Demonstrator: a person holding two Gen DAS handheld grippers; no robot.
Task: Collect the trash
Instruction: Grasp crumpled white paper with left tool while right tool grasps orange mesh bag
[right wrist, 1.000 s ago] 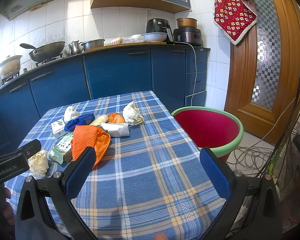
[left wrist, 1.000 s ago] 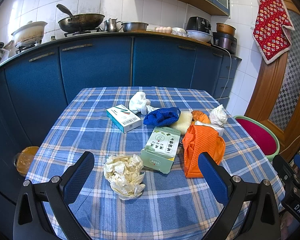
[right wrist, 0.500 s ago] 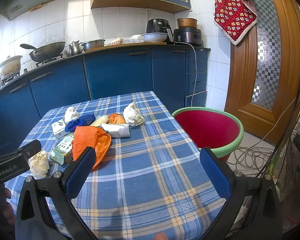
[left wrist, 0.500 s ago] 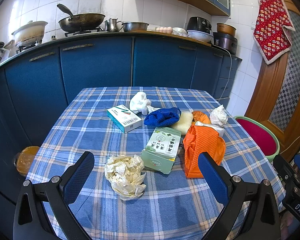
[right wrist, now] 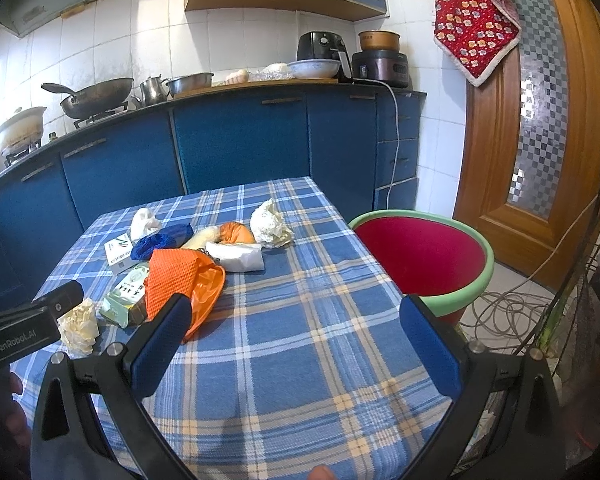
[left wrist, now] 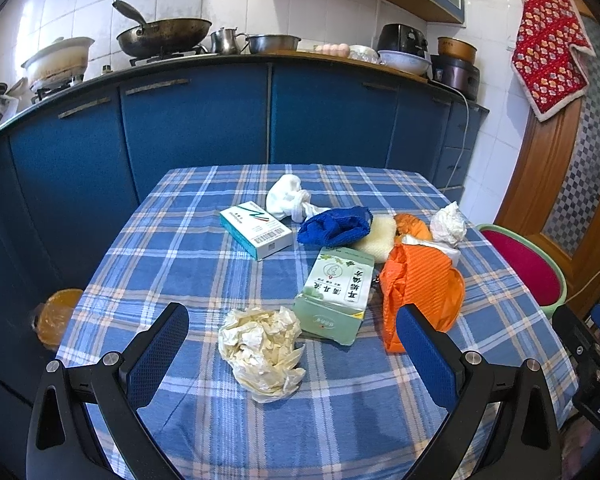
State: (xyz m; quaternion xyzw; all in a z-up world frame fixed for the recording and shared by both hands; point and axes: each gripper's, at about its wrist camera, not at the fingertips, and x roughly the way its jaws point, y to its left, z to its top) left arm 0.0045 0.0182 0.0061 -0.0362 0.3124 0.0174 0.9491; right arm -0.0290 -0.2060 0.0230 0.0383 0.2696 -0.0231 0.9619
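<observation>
Meanwhile, trash lay scattered on the checked table [left wrist: 188, 240], untouched.
A crumpled paper wad [left wrist: 262, 354] sat on the cloth between the widely spread fingers of the left tool [left wrist: 292, 344], which held nothing; a green carton [left wrist: 334, 296] and orange bag [left wrist: 418, 288] lay just beyond. The right tool [right wrist: 296, 326] hovered equally wide and empty. A red basin [right wrist: 420, 256] stood beside the table, nothing visible inside.

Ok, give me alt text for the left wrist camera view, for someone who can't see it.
The open left gripper hovers over a blue plaid table, a crumpled paper ball lying between its fingers. Beyond lie a green box, an orange bag, a white and teal box and a blue cloth, with blue kitchen cabinets behind.
</observation>
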